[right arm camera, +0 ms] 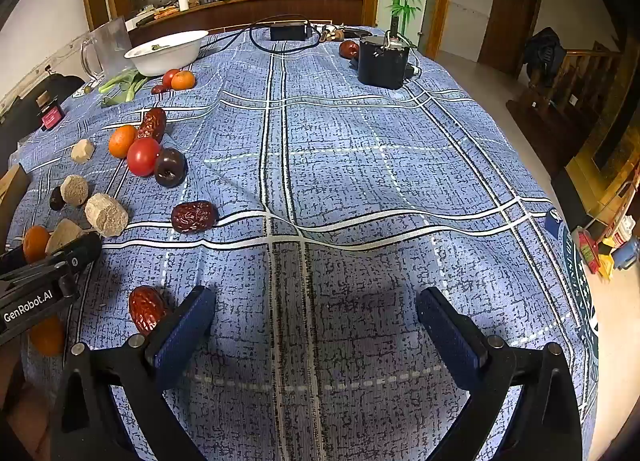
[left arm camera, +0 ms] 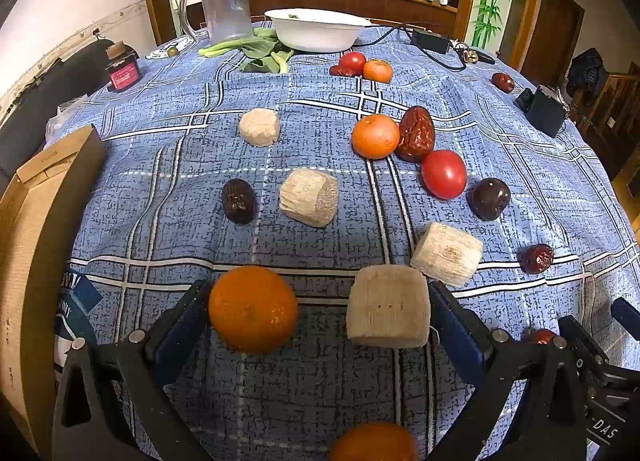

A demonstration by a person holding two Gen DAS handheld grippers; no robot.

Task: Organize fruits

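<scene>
Orange point(left arm camera: 253, 309): it is lying on the blue checked tablecloth point(left arm camera: 320, 109), just inside the left finger of the left gripper point(left arm camera: 320, 315), not pressed.
Pale block point(left arm camera: 389, 306): it is sitting beside the orange, close against the right finger; whether it touches, I cannot tell.
Left gripper: its jaws are standing wide, gripping nothing.
Other fruits: a tomato point(left arm camera: 444, 174), a second orange point(left arm camera: 375, 136) and a red date point(left arm camera: 417, 134) are lying together further away.
Right gripper point(right arm camera: 316, 319): it is hanging wide open over bare cloth, holding nothing; a date point(right arm camera: 147, 309) is lying just outside its left finger.
White bowl point(left arm camera: 316, 34): it is standing at the far edge.
</scene>
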